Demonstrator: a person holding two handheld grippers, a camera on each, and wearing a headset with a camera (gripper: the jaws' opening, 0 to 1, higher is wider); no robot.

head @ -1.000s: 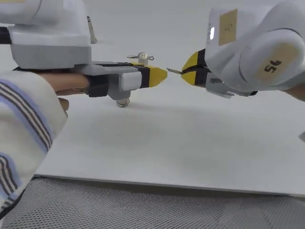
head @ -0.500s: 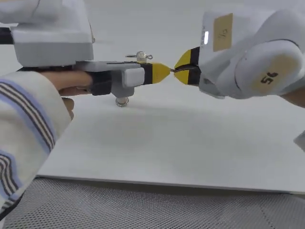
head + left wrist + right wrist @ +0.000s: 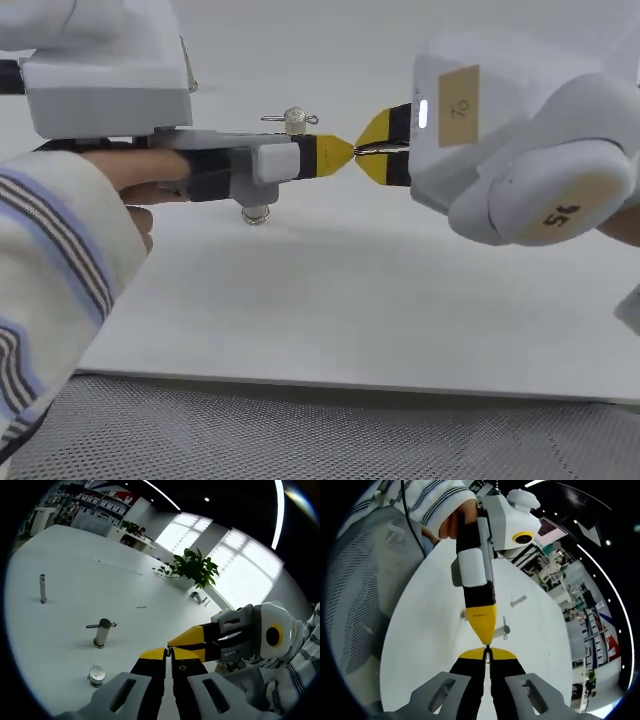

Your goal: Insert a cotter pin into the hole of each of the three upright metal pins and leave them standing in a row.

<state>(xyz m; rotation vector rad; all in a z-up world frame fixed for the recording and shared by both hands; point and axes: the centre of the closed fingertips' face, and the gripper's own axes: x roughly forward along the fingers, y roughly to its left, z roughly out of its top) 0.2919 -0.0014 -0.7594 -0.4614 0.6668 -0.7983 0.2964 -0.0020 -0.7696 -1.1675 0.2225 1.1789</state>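
In the left gripper view a wide white worktop (image 3: pixel 60 570) runs back to bright windows (image 3: pixel 240 575) at 2 o'clock, with a leafy potted plant (image 3: pixel 192 569) before them. A light strip (image 3: pixel 279 515) crosses the dark ceiling at 1 o'clock. Shelves (image 3: pixel 75 495) stand at 11. In the head view grey mesh (image 3: pixel 300 435) borders the worktop at 6 o'clock.

The left gripper (image 3: pixel 342 155) has a white body, a grey block, a black neck and yellow tips. The right gripper (image 3: pixel 378 150) is white and rounded, with a tan label (image 3: pixel 460 97) and the number 56. The sleeve (image 3: pixel 50 270) is cream with blue and brown stripes.
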